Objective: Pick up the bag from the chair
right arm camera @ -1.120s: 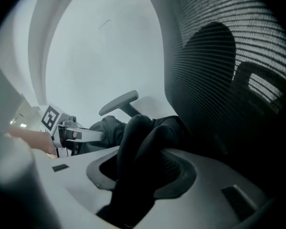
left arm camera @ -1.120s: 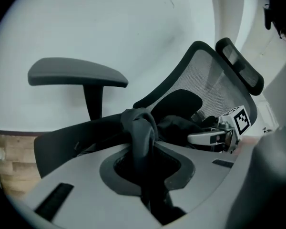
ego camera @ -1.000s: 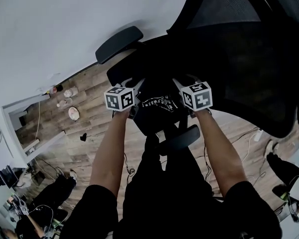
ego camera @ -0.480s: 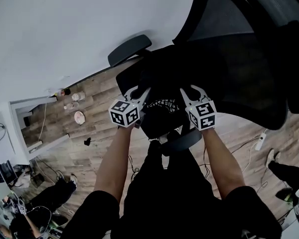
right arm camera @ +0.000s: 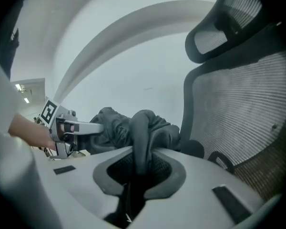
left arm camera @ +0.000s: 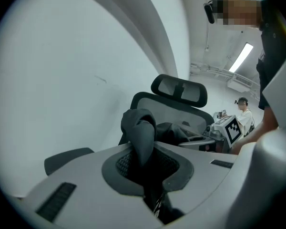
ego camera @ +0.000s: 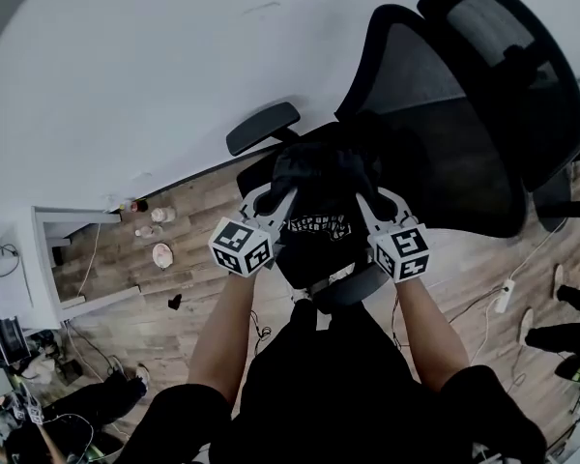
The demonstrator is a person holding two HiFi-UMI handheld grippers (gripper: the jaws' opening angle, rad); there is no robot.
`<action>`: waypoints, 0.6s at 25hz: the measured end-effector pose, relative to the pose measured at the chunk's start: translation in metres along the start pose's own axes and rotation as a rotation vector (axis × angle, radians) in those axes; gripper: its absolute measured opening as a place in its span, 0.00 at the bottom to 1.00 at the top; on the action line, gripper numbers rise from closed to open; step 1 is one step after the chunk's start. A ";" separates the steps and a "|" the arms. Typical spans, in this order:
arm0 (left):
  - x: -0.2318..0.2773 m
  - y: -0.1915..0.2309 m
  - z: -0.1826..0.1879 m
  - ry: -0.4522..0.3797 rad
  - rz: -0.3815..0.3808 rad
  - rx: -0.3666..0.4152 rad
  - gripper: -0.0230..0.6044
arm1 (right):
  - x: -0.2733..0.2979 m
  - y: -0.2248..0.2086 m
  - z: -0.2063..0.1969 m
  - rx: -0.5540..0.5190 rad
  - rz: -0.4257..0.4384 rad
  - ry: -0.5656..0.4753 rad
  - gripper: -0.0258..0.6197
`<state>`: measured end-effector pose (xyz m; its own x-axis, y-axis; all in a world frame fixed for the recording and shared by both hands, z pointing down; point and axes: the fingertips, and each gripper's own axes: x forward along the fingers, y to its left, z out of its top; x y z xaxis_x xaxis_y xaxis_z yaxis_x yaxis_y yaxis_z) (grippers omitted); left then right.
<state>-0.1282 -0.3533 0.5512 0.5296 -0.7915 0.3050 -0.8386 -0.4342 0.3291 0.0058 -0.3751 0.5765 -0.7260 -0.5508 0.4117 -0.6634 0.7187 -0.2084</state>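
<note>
Between the two grippers hangs the black bag (ego camera: 317,222), gathered at the top, in front of the mesh office chair (ego camera: 464,153). Observed: left gripper (ego camera: 274,197) clenched on a bunched fold of the bag; right gripper (ego camera: 375,201) clenched on another fold. Wood floor (ego camera: 198,216) below.

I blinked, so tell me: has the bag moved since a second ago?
Yes, it seems. The black bag now hides more of the seat of the office chair, so it has risen toward the camera.
</note>
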 end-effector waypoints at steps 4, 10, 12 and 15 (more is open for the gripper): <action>-0.020 -0.027 0.044 -0.086 -0.025 0.085 0.11 | -0.029 0.010 0.041 -0.017 -0.008 -0.087 0.13; -0.053 -0.055 0.106 -0.207 -0.034 0.181 0.11 | -0.064 0.031 0.104 -0.090 -0.019 -0.202 0.13; -0.064 -0.063 0.127 -0.253 -0.034 0.204 0.11 | -0.075 0.038 0.124 -0.109 -0.019 -0.239 0.13; -0.078 -0.075 0.160 -0.338 -0.024 0.238 0.11 | -0.088 0.047 0.157 -0.148 -0.006 -0.301 0.13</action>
<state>-0.1276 -0.3276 0.3601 0.5104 -0.8596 -0.0238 -0.8538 -0.5099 0.1050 0.0098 -0.3591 0.3915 -0.7578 -0.6399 0.1272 -0.6502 0.7568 -0.0669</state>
